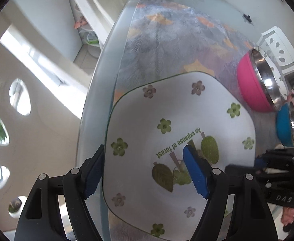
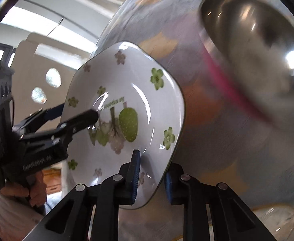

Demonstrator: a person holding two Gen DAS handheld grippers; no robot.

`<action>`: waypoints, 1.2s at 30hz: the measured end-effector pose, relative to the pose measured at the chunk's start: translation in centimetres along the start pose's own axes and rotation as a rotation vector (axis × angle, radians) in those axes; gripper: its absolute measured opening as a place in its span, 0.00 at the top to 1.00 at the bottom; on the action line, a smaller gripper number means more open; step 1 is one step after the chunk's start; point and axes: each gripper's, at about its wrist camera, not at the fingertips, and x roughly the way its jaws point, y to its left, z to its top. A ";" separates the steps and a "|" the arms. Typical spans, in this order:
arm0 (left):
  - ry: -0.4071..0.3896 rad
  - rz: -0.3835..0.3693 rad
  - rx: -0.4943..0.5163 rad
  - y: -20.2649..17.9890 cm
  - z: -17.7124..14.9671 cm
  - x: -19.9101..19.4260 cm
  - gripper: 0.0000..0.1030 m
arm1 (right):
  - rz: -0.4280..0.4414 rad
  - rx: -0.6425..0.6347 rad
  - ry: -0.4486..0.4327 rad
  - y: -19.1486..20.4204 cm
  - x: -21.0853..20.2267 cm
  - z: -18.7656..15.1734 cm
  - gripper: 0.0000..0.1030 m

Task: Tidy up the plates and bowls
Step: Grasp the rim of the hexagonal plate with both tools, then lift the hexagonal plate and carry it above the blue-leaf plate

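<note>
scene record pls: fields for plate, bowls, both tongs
plate: white square plate with flower print, held off the table
left tongs: straddling one plate edge, one finger above and one below
right tongs: straddling another plate edge, seemingly clamped
pink bowl: on table, steel inside, beside the plate
blue bowl: next to pink bowl, partly hidden
cloth: patterned, under glass

Plate (image 1: 187,108): "an expanse of forest"
</note>
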 end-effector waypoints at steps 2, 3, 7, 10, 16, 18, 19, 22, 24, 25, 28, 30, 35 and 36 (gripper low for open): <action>0.003 -0.013 -0.005 0.4 -0.7 -0.3 0.29 | 0.027 0.018 0.010 0.0 0.3 -0.7 0.79; -0.001 -0.013 -0.013 0.6 -1.0 -0.6 0.29 | 0.047 0.027 0.012 -0.1 0.4 -1.0 0.79; -0.022 -0.029 -0.061 1.2 -1.6 -1.7 0.29 | 0.048 0.005 0.013 0.3 0.2 -1.4 0.79; -0.044 -0.035 -0.074 1.4 -1.9 -2.4 0.29 | 0.057 -0.011 -0.007 0.7 -0.8 -1.2 0.79; -0.055 -0.053 -0.077 1.1 -2.9 -3.0 0.29 | 0.062 -0.076 -0.036 0.3 -2.4 -2.3 0.79; -0.057 -0.054 -0.072 0.7 -3.3 -3.1 0.29 | 0.056 -0.108 -0.046 0.3 -2.8 -2.8 0.79; -0.059 -0.057 -0.069 0.6 -3.5 -3.3 0.29 | 0.057 -0.116 -0.047 0.3 -3.1 -3.2 0.79; -0.067 -0.059 -0.055 0.1 -4.2 -3.9 0.29 | 0.071 -0.122 -0.059 1.0 -3.0 -3.9 0.79; -0.075 -0.055 -0.038 -0.4 -4.6 -4.3 0.29 | 0.071 -0.136 -0.070 1.1 -3.4 -4.6 0.79; -0.085 -0.049 -0.030 -0.8 -4.8 -4.7 0.29 | 0.073 -0.140 -0.073 1.4 -3.4 -4.7 0.79; -0.106 -0.046 -0.023 -1.6 -5.3 -5.8 0.29 | 0.082 -0.149 -0.092 1.1 -4.2 -5.7 0.79; -0.120 -0.046 -0.023 -2.3 -5.5 -6.4 0.29 | 0.083 -0.150 -0.102 0.9 -4.5 -6.1 0.79; -0.144 -0.041 -0.006 -4.6 -6.3 -7.5 0.29 | 0.089 -0.150 -0.128 0.2 -5.7 -7.5 0.79; -0.147 -0.043 -0.004 -5.1 -6.5 -7.7 0.29 | 0.089 -0.147 -0.131 0.0 -5.9 -7.7 0.79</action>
